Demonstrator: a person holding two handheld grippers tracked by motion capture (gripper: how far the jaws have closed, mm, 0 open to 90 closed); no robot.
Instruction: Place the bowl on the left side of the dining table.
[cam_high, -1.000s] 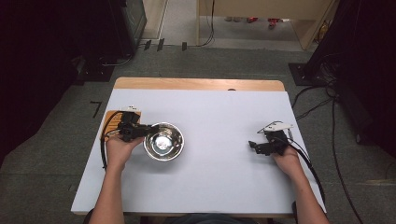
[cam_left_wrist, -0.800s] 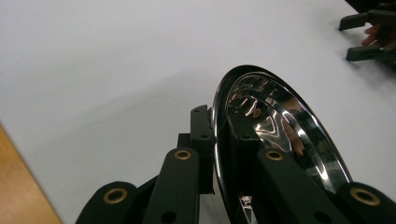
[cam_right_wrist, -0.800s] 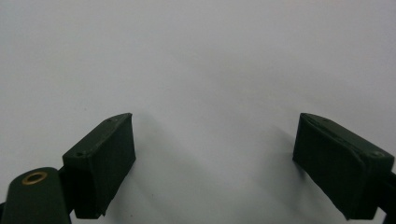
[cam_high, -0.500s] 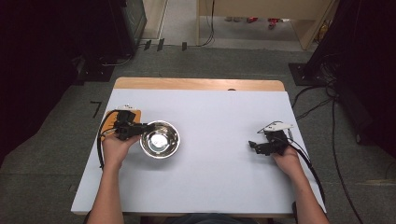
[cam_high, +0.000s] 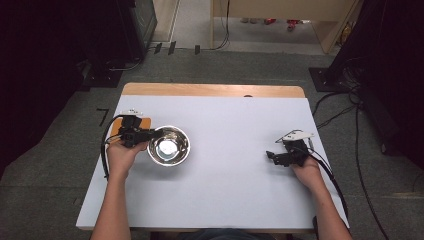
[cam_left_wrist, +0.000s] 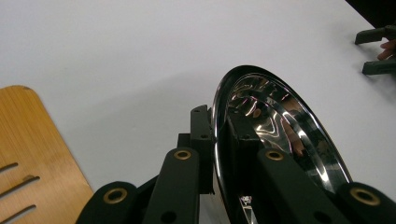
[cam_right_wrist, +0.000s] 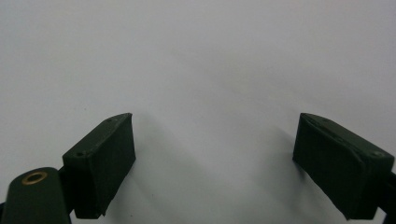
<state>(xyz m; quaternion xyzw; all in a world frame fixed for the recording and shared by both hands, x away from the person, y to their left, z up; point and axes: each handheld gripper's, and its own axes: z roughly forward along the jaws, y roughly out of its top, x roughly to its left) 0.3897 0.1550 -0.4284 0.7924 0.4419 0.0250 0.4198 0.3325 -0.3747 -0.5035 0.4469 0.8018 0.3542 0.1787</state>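
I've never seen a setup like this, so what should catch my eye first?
The shiny metal bowl at the table's left, its rim pinched by the left gripper. Just left of it lies a wooden board. The right gripper rests open over bare white table on the far right.

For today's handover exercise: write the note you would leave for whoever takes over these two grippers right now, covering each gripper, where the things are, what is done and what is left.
Left gripper: shut on the rim of the steel bowl, one jaw inside, one outside.
Right gripper: open, nothing between its jaws, low over the bare white table at the right.
Things: the bowl is at the left of the table, upright, apparently with nothing in it. A wooden spatula lies beside it near the left edge, untouched.
Done: the bowl is gripped.
Left: probably carrying or placing the bowl; where to cannot be told from here. Keep it level.
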